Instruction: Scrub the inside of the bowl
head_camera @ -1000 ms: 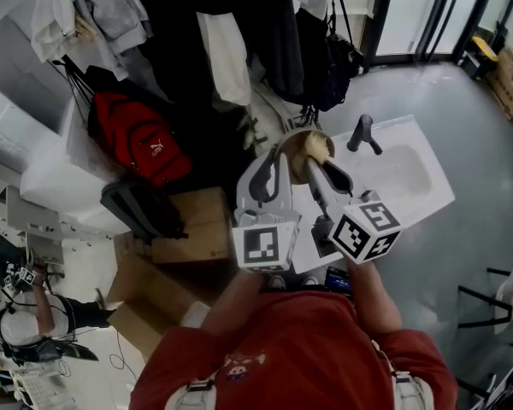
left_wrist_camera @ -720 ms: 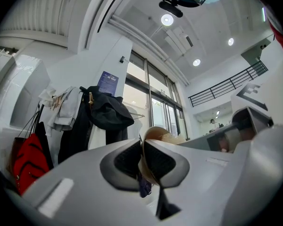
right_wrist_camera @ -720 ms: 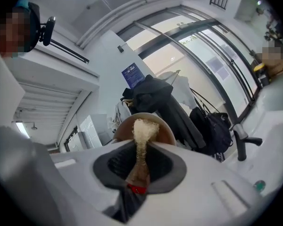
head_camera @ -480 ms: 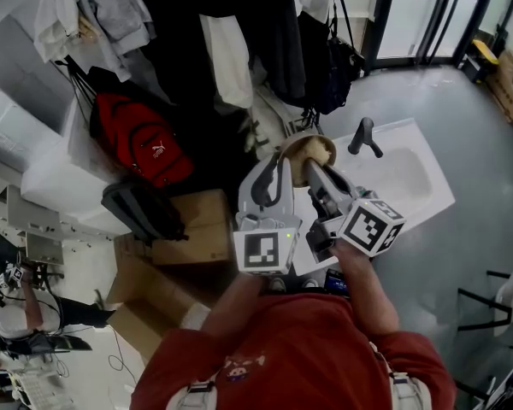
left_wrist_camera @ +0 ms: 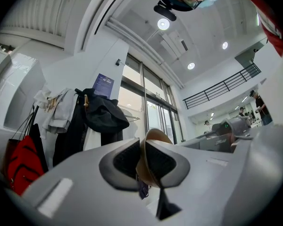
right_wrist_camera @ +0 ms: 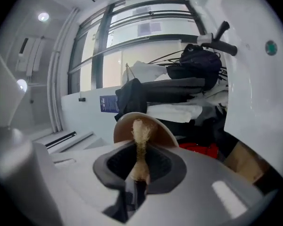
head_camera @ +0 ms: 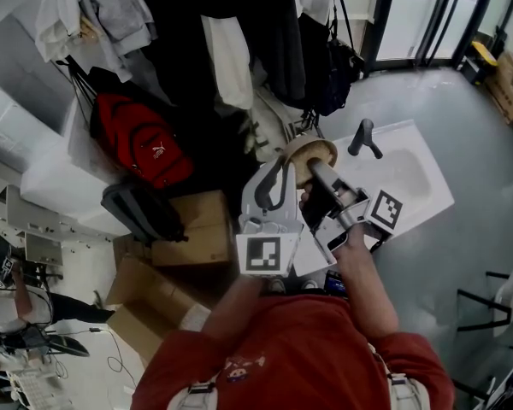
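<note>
A tan wooden bowl [head_camera: 311, 152] is held up on edge over the sink's near corner. My left gripper [head_camera: 278, 167] pinches its rim; in the left gripper view the pads [left_wrist_camera: 127, 160] press on the thin rim of the bowl [left_wrist_camera: 153, 142], and the jaws are opening slightly. My right gripper [head_camera: 315, 174] is shut on a tan fibrous scrubber [right_wrist_camera: 140, 138], whose tip lies against the inside of the bowl [right_wrist_camera: 156, 125]. The two grippers sit side by side, left one at the left.
A white sink [head_camera: 406, 182] with a black faucet [head_camera: 364, 135] stands to the right. A red backpack [head_camera: 141, 143], cardboard boxes [head_camera: 188, 229] and hanging clothes [head_camera: 231, 49] fill the left and back.
The right gripper has turned and its marker cube has swung right and lower. The bowl has shifted slightly up and right. The left gripper has barely moved.
</note>
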Demonstrator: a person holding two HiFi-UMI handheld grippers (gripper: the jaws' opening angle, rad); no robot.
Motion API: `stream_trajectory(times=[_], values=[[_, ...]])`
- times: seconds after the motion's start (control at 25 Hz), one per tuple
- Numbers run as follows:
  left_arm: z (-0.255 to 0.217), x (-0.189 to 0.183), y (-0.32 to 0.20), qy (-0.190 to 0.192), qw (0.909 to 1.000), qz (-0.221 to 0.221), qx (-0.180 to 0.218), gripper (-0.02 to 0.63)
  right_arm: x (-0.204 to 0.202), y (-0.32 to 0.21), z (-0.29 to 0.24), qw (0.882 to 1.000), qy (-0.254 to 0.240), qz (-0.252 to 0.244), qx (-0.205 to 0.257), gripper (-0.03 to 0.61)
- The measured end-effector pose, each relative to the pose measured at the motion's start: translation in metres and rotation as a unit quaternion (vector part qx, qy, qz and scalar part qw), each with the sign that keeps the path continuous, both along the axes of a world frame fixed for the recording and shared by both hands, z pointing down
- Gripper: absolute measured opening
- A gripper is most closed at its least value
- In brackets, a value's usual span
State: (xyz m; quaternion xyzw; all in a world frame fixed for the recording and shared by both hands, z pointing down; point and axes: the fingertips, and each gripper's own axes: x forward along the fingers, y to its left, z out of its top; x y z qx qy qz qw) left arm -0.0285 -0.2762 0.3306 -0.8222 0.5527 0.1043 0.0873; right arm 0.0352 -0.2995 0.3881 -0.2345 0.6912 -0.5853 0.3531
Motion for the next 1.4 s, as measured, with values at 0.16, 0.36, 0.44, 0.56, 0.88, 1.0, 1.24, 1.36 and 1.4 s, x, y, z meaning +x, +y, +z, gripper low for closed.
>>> stream_trajectory(times=[0.16, 0.36, 0.44, 0.56, 0.88, 1.0, 1.24, 1.36, 1.4], values=[[0.000, 0.001, 0.002, 0.006, 1.0000, 0.004, -0.004, 0.041, 0.002, 0.002, 0.000, 1.000, -0.017, 0.004, -0.013, 0.052], [0.001, 0.000, 0.002, 0.006, 1.0000, 0.006, -0.004, 0.041, 0.001, 0.003, -0.001, 1.000, 0.009, 0.013, -0.002, 0.052], [0.001, 0.001, 0.003, 0.004, 1.0000, 0.007, -0.004, 0.041, 0.001, 0.003, 0.001, 1.000, 0.017, 0.015, 0.001, 0.052], [0.002, 0.001, 0.003, 0.004, 1.0000, 0.007, -0.004, 0.040, 0.001, 0.004, -0.001, 0.999, 0.035, 0.018, 0.011, 0.052], [0.004, 0.002, 0.002, 0.003, 0.9999, 0.010, -0.007, 0.040, 0.003, 0.004, -0.003, 0.991, 0.121, 0.032, 0.049, 0.052], [0.002, 0.004, 0.001, 0.005, 0.9999, 0.012, -0.007, 0.040, 0.004, 0.004, -0.006, 0.986, 0.152, 0.036, 0.065, 0.052], [0.003, 0.005, 0.000, 0.000, 0.9998, 0.016, -0.012, 0.040, 0.003, 0.004, -0.012, 0.967, 0.226, 0.047, 0.107, 0.052], [0.003, 0.006, -0.001, -0.003, 0.9998, 0.017, -0.011, 0.040, 0.002, 0.004, -0.014, 0.954, 0.267, 0.050, 0.126, 0.052], [0.003, 0.006, -0.001, -0.004, 0.9998, 0.017, -0.010, 0.039, 0.002, 0.004, -0.015, 0.949, 0.282, 0.051, 0.132, 0.052]])
